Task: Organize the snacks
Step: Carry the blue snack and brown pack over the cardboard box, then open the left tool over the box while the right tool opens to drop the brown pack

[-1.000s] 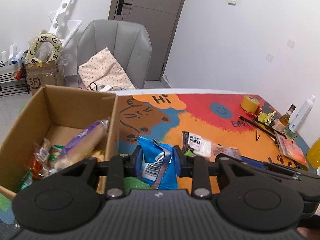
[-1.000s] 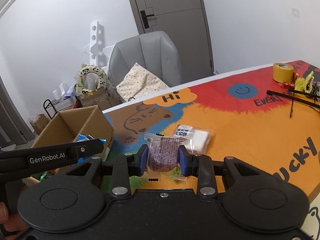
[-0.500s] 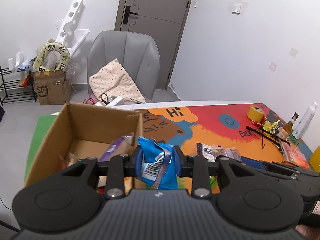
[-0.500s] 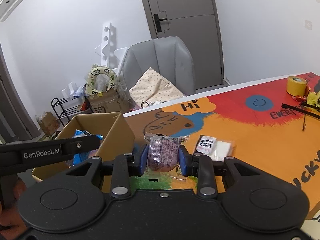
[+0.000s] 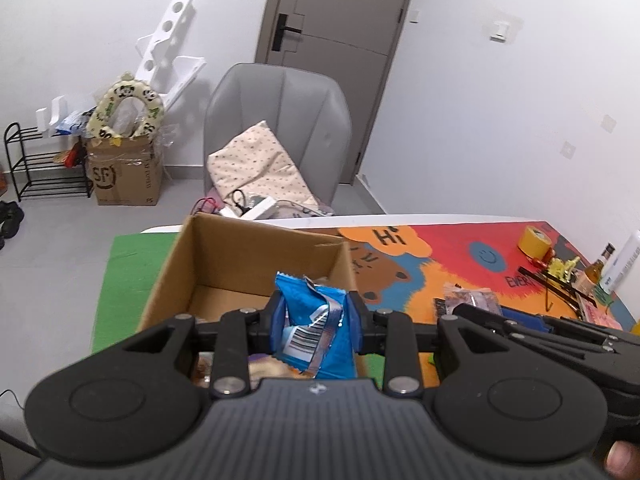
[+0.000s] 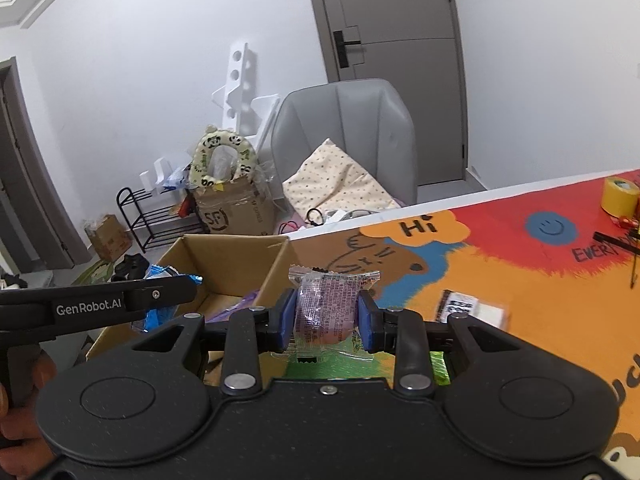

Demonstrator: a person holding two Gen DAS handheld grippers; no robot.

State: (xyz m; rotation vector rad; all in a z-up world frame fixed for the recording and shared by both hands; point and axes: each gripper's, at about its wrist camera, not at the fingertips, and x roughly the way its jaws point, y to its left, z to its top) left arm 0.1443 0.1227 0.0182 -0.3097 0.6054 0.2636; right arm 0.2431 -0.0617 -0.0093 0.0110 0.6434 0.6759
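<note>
Cardboard box [image 5: 256, 258] at table's [image 6: 500, 276] left edge, far half bare. Left gripper [image 5: 316, 322] clamps blue packet [image 5: 310, 320]; right gripper [image 6: 326, 320] clamps clear-wrapped snack [image 6: 326, 304].

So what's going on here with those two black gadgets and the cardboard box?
A person is tidying snacks off a colourful table mat into a cardboard box, holding one pair of tongs in each hand. The left tongs are clamped on a blue snack bag, held over the box's near edge. The right tongs grip a clear-wrapped purple snack just beside the box. Neither has been dropped in yet. One more white packet lies on the mat.
</note>
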